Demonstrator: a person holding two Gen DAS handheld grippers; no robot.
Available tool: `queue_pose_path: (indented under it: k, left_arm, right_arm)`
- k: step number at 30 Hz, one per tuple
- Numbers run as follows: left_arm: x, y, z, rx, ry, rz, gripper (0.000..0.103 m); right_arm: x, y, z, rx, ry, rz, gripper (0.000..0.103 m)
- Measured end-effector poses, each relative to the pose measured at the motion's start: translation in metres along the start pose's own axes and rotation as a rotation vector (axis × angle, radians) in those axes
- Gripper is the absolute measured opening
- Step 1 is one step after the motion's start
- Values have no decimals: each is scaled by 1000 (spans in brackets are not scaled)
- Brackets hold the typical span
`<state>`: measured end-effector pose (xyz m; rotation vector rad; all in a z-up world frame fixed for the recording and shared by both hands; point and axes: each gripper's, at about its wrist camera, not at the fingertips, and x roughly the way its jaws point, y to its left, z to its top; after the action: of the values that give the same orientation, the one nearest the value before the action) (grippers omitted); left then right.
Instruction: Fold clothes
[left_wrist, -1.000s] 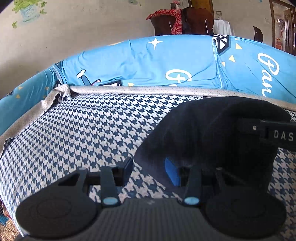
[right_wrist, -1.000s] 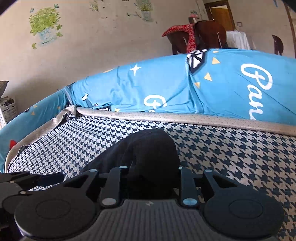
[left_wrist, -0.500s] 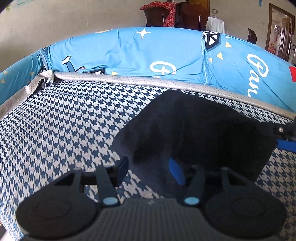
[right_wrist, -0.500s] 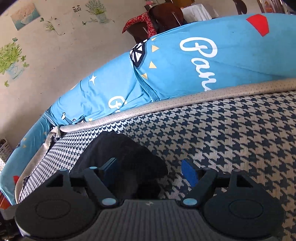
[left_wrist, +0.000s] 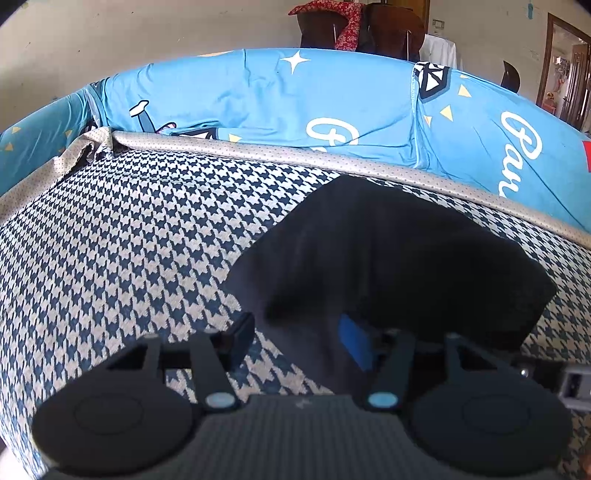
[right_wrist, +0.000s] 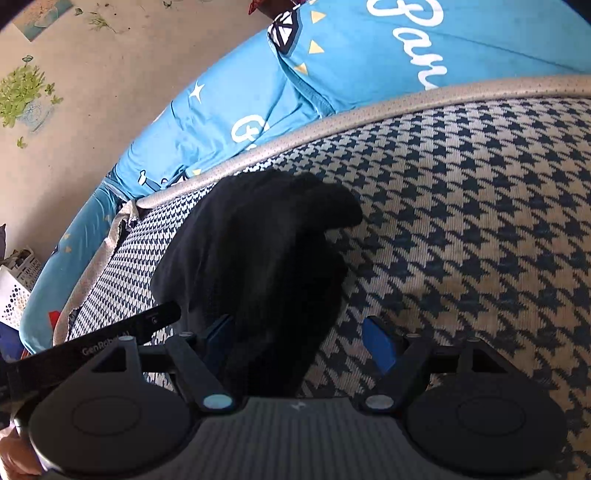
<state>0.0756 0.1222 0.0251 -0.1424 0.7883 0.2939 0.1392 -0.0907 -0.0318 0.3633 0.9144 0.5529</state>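
Note:
A black garment (left_wrist: 399, 258) lies folded on the houndstooth seat cover (left_wrist: 129, 240). My left gripper (left_wrist: 299, 338) is open at the garment's near left corner; the cloth edge runs between the fingers and neither pad presses on it. In the right wrist view the same black garment (right_wrist: 258, 251) is a rumpled bundle. My right gripper (right_wrist: 299, 341) stands open over its near end. The cloth lies against the left finger (right_wrist: 218, 339), and the blue-padded right finger (right_wrist: 378, 343) hangs over bare houndstooth seat cover (right_wrist: 461, 221). The left gripper's body (right_wrist: 110, 339) shows at the left edge.
Blue printed cushions (left_wrist: 295, 103) rise behind the seat past a grey dotted border (left_wrist: 258, 151). Beyond them stand dark chairs with a red cloth (left_wrist: 332, 14). A white perforated basket (right_wrist: 11, 295) sits by the wall at far left.
The right gripper, shut on the black garment a second ago, has opened, rolled and sunk toward the seat. The left fingers have spread wider. The garment now lies loose on the seat.

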Motion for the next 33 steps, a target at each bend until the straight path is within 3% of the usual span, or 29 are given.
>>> queue_pose_path:
  k: [3, 5, 7, 13, 17, 21, 28, 33]
  left_arm:
    - [1, 2, 0, -5, 5, 2, 53]
    - [2, 3, 1, -8, 8, 5, 53]
    - [2, 4, 1, -12, 9, 6, 53]
    - [0, 8, 2, -22, 5, 15, 62]
    - [3, 6, 1, -18, 22, 17, 64]
    - [4, 0, -2, -6, 33, 4, 67]
    - [4, 0, -1, -14, 21, 11, 72]
    - [7, -1, -1, -24, 25, 21, 72]
  right_arm:
    - [5, 8, -6, -30, -2, 9, 75]
    - [8, 14, -11, -69, 3, 12, 61]
    - [11, 18, -13, -86, 13, 1, 16]
    - [-8, 14, -5, 20, 2, 70, 12]
    - [-8, 4, -6, 88, 56, -17, 12]
    - [-4, -5, -6, 114, 61, -30, 23]
    - [-39, -1, 6, 46, -102, -120, 24]
    - [-48, 0, 11, 5, -193, -100, 19]
